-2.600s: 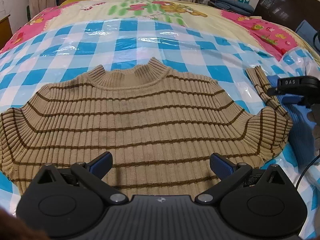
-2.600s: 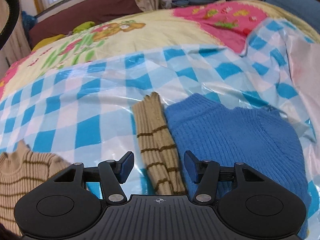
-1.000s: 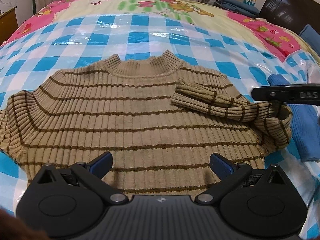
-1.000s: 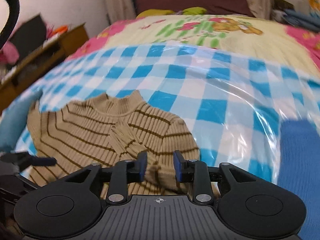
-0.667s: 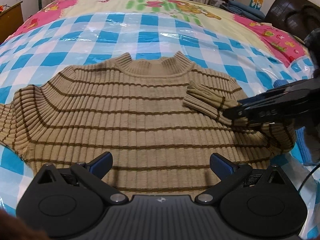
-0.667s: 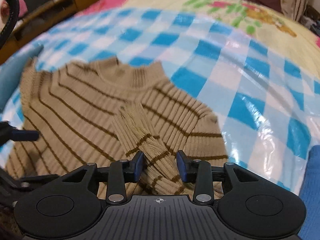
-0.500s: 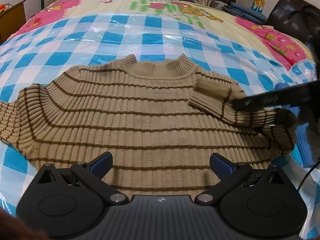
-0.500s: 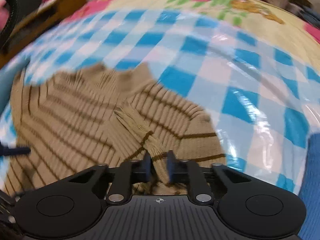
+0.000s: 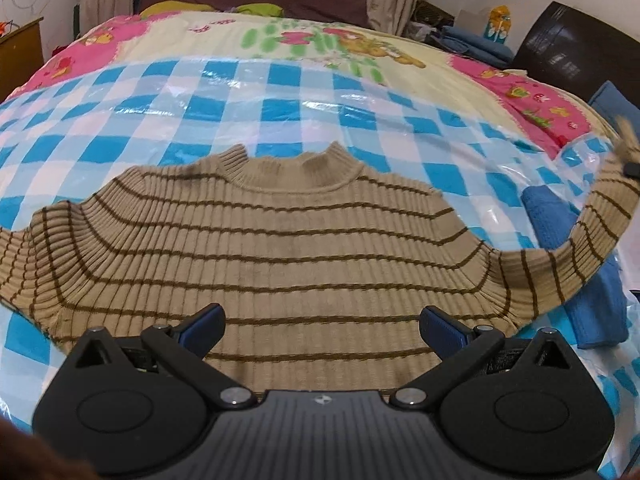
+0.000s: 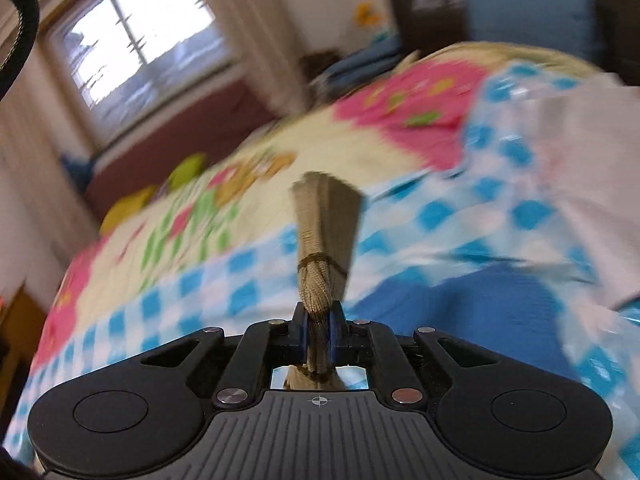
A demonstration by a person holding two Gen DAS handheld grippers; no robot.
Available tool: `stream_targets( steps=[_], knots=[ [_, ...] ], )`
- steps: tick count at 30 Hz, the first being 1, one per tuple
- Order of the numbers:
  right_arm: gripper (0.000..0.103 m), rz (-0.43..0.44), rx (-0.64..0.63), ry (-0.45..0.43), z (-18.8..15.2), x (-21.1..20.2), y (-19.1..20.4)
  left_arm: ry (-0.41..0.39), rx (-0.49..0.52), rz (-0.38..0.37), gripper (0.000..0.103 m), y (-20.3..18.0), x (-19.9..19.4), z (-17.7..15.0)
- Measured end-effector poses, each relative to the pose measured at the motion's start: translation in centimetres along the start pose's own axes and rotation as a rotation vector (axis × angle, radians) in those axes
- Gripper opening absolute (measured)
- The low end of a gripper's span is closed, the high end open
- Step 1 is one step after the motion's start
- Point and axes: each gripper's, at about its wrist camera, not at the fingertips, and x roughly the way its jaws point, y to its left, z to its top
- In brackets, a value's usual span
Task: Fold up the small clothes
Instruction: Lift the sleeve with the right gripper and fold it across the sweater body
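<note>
Left view sharp, glare on plastic sheet [image 9: 280, 80]; right view motion-blurred, window [image 10: 136, 36] perhaps overexposed.

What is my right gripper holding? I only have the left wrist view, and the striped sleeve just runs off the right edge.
Observer: The right gripper is shut on the sleeve of the striped sweater, just behind the cuff.
Operator: Does the cuff hang down?
Observer: No, the cuff end sticks out forward past the pads, fanned out, with one brown stripe across it.
Operator: What is under it?
Observer: A blue garment lies on the checked plastic sheet below and to the right of the pinched sleeve.
Operator: Is the view sharp enough to judge contact with it?
Observer: No, the right wrist picture is blurred, so I cannot tell.
</note>
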Motion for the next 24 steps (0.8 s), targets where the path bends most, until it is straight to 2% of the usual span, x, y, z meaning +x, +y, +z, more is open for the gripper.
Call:
stream_targets(
  steps=[5, 11, 14, 15, 16, 20, 22, 24],
  knots=[
    [0.009, -0.054, 0.177, -0.059, -2.5, -3.0, -4.9, -0.004, 0.025, -0.008, 0.103, -0.9, -0.4, -0.3],
    [0.009, -0.112, 0.309, 0.023, -8.8, -4.0, -9.2, 0.003, 0.052, -0.004, 0.103, -1.2, -0.7, -0.9],
    [0.009, -0.127, 0.358, 0.02, -9.9, -4.6, -11.0, 0.012, 0.049, -0.004, 0.103, -1.3, -0.5, -1.0],
    [0.01, -0.13, 0.371, 0.016, -10.0, -4.6, -11.5, 0.012, 0.05, -0.006, 0.103, -1.5, -0.6, -1.1],
    [0.017, -0.124, 0.39, 0.007, -10.1, -4.6, -11.9, 0.009, 0.055, -0.007, 0.103, -1.6, -0.7, -1.1],
    [0.018, -0.112, 0.467, -0.021, -10.4, -4.6, -13.4, 0.007, 0.072, -0.009, 0.103, -2.2, -0.9, -1.2],
    [0.03, -0.117, 0.486, -0.027, -10.6, -4.4, -13.8, 0.01, 0.08, -0.009, 0.103, -2.4, -0.9, -1.3],
    [0.035, -0.11, 0.521, -0.033, -10.8, -4.5, -14.4, 0.011, 0.082, -0.009, 0.103, -2.6, -0.9, -1.3]
  ],
)
